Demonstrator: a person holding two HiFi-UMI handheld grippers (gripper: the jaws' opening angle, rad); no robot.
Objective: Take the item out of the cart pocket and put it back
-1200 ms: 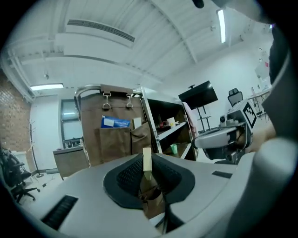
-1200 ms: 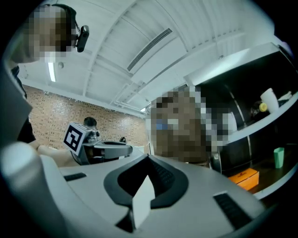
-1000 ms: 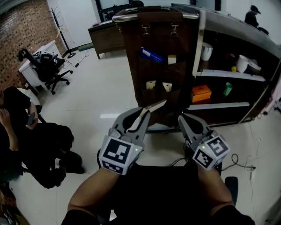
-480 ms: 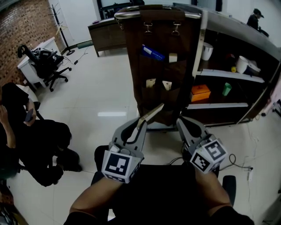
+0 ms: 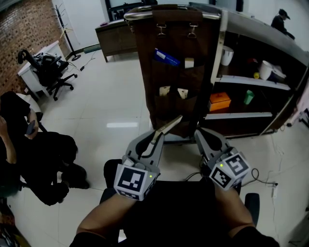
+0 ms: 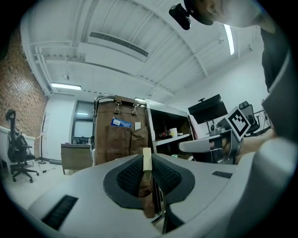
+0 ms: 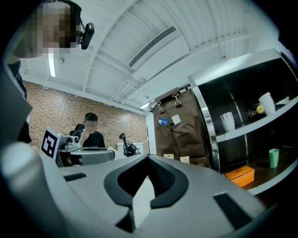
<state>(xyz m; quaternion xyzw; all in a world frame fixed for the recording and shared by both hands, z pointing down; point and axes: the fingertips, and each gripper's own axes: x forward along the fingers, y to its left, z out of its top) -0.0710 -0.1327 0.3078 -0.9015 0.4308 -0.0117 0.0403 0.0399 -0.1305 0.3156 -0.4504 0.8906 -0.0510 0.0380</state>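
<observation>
The left tool (image 5: pixel 158 136), smooth grey plastic with dimpled black rubber pads, is clamped on a thin flat beige item (image 5: pixel 171 125). Seen edge-on in the left gripper view, the item is a pale narrow strip pinched between the pads; its free end slants up toward the cart. The right tool (image 5: pixel 199 133) is closed, its tips meeting with nothing between them. Ahead hangs a brown fabric pocket organiser (image 5: pixel 176 77), clipped to the cart's rounded chrome rail (image 5: pixel 169 13). Its flat pockets hold a blue packet (image 5: pixel 166 58) and small cream pieces. On the dark shelves beside it sit a boxy orange case (image 5: pixel 221 102) and a green cup (image 5: pixel 249 97).
</observation>
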